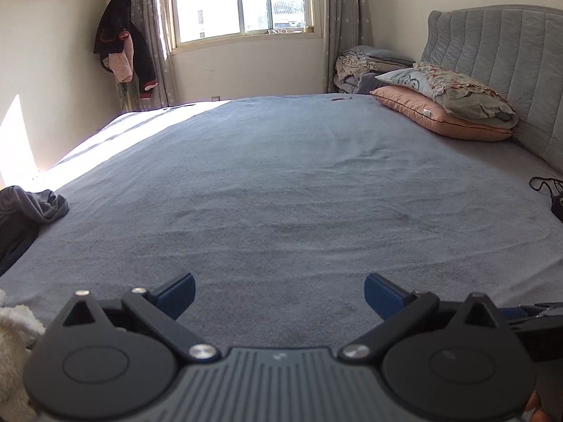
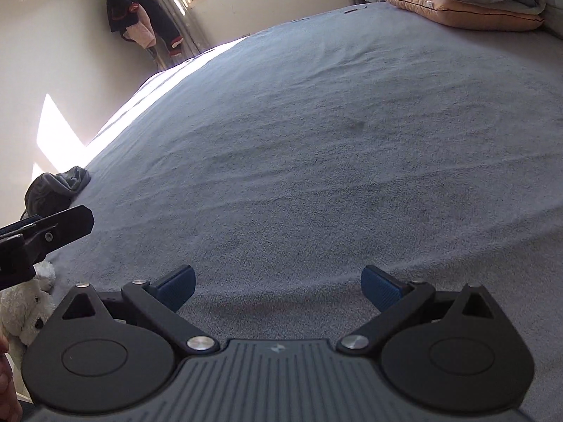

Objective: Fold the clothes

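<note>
We hold both grippers wide open w/ nothing in them: left gripper (image 1: 279, 290) and right gripper (image 2: 278, 283) hang over the bare bed cover (image 1: 281, 176). The clothes to fold, a dark grey bundle (image 1: 31, 207), sit at the bed's left edge, well apart from our fingers. We think it's soft, light, floppy, so grab a hem or corner. A white plush toy (image 2: 24, 309) sits nearby. Pillows (image 1: 447, 105) are far off.

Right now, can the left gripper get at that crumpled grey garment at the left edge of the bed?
Probably yes. The left gripper is open and empty, and only bare bedspread lies between it and the grey garment. It sits well off to the left, though, so the hand must swing over.
</note>
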`<move>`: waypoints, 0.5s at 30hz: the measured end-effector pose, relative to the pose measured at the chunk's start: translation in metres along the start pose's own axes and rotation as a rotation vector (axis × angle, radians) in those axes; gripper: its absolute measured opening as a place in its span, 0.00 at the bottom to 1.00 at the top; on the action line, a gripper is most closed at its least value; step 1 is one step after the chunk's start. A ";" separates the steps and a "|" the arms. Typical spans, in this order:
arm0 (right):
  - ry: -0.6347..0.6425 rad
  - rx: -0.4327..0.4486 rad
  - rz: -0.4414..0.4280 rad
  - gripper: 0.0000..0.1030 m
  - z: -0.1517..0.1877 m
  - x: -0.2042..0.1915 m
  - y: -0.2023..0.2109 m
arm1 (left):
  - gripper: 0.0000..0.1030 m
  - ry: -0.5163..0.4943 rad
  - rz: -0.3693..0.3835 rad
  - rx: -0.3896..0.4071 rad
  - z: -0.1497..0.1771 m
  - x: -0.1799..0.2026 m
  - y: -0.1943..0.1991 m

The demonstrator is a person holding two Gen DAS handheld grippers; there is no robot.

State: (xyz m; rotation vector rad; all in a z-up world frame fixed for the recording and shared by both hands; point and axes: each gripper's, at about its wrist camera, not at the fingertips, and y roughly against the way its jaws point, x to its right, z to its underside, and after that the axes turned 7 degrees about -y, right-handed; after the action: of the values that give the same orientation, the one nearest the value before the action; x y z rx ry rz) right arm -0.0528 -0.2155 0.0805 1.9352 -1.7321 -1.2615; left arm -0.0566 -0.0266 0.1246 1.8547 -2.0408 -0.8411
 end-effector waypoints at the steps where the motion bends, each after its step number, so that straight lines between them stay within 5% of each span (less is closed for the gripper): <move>1: 0.012 -0.009 0.024 1.00 0.005 -0.002 -0.006 | 1.00 0.002 -0.008 -0.011 0.005 0.000 -0.008; 6: 0.021 -0.038 0.096 1.00 0.008 0.001 -0.031 | 1.00 0.032 -0.022 -0.058 0.028 -0.004 -0.040; 15: 0.133 0.075 0.205 1.00 0.017 -0.013 -0.055 | 1.00 0.071 -0.013 -0.096 0.048 -0.005 -0.078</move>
State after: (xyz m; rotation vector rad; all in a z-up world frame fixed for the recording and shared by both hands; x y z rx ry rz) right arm -0.0265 -0.1835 0.0388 1.7811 -1.8771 -0.9878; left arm -0.0179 -0.0113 0.0430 1.8221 -1.9135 -0.8480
